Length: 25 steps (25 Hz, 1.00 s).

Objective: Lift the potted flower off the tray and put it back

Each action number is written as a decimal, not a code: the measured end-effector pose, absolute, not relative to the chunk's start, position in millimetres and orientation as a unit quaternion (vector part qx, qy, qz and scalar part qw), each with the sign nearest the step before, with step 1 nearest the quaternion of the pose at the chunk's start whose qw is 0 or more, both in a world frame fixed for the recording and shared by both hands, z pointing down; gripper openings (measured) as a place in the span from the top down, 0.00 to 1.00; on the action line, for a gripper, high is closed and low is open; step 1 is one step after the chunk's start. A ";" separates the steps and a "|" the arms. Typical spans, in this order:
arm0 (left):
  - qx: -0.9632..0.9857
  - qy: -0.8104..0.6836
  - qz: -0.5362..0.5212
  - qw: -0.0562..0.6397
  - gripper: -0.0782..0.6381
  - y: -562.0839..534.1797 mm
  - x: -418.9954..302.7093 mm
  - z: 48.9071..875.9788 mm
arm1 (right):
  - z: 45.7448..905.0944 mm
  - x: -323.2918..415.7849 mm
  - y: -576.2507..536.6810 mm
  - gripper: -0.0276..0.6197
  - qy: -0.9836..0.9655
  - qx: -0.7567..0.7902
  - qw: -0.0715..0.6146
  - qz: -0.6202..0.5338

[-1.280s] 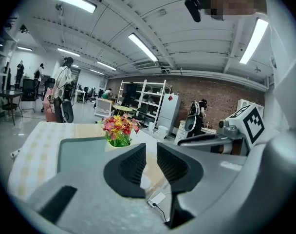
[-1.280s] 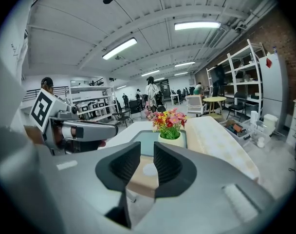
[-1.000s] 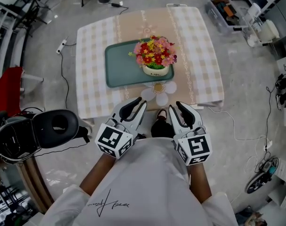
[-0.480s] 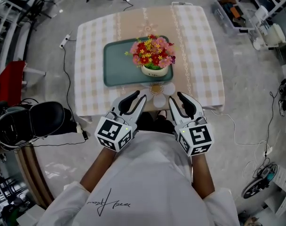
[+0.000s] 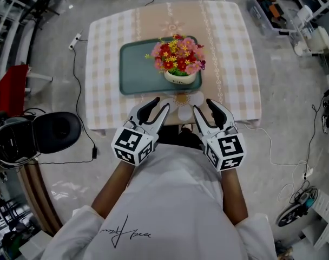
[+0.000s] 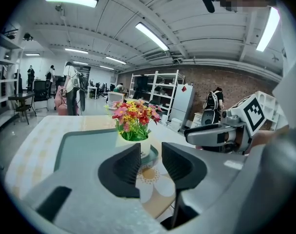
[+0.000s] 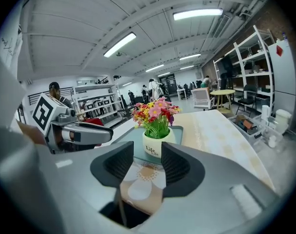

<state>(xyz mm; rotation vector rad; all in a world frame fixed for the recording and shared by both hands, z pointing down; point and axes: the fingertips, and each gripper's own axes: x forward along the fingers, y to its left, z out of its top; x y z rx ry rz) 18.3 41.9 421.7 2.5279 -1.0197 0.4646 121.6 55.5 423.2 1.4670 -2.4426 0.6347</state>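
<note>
Left gripper (image 5: 159, 105) and right gripper (image 5: 203, 105) are held side by side at the near edge of the surface (image 5: 105, 69). Both are pointed forward and slightly down. The fingers (image 5: 153, 112) of each are parted to a moderate gap and have just been opening. Nothing is gripped, and only the cloth ahead is seen through either gap.

The potted flower (image 5: 178, 64) is found ahead of both pairs of fingers and well apart from them. It stands upright in the near right corner of the green tray (image 5: 137, 72). In the right gripper view the white pot is lined up with the gap between the fingers. In the left gripper view it is seen a little left of the gap.

In the way: a white daisy-shaped mat (image 5: 184, 111) is laid flat on the cloth between the fingertips and the tray's near rim. It is seen through the gap of each pair of fingers.

Around: a black office chair (image 5: 52, 133) is placed on the floor to the left of the left fingers. A clear storage box (image 5: 267, 12) is set on the floor far ahead and to the right of the right fingers. Shelving and distant people are seen beyond the surface in both gripper views.
</note>
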 end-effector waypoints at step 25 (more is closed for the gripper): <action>0.898 -0.347 0.201 0.183 0.65 -8.2 12.2 469.9 | 466.0 103.4 12.6 0.47 -0.833 0.480 0.173 0.212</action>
